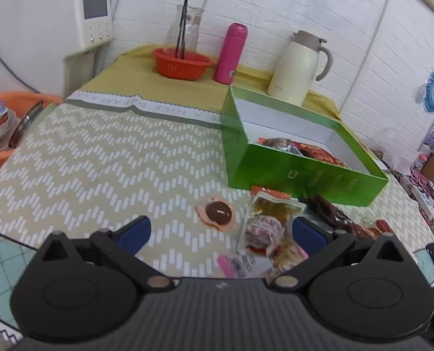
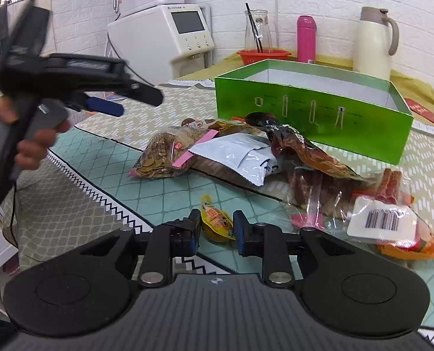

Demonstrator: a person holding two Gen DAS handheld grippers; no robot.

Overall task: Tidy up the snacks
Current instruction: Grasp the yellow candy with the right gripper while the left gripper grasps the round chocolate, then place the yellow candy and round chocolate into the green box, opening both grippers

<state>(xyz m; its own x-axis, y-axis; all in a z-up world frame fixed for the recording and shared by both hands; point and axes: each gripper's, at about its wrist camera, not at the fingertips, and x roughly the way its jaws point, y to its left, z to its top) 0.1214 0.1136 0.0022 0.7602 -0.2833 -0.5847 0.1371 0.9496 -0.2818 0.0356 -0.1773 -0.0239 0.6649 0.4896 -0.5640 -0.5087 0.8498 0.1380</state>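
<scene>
pinching a small yellow snack packet (image 2: 217, 222), the right tool (image 2: 216, 228) has its two blue-padded fingers (image 2: 238, 228) drawn close on either side of the packet, which lies low on the teal patterned mat (image 2: 164, 193) covering the near part of the worktop (image 1: 105, 158). the left tool (image 1: 219, 232) stands spread wide with nothing between its fingers (image 1: 135, 231); in the right wrist view it appears at upper left, blurred, gripped by a hand (image 2: 32, 143). just beyond the left tool lie a round brown sweet in a peach wrapper (image 1: 218, 212) and a clear bag with a red-and-white item (image 1: 265, 228), both on the chevron cloth. the green box (image 1: 304, 172) sits open on the worktop past these; some red-wrapped snacks (image 1: 301, 149) already lie inside its white interior. between the right tool and the box a loose heap of snacks rests on the mat: a bag of golden coin-shaped pieces (image 2: 164, 158), a white pouch (image 2: 240, 158), a dark brown packet (image 2: 304, 152) and a clear bag of red sausages bearing a barcode label (image 2: 380, 219). against the white brick wall stand a red bowl (image 1: 181, 64) holding a glass carafe (image 1: 184, 29), a pink flask (image 1: 230, 54) and a cream jug (image 1: 297, 68). an orange basket (image 1: 0, 134) sits at the left edge.
</scene>
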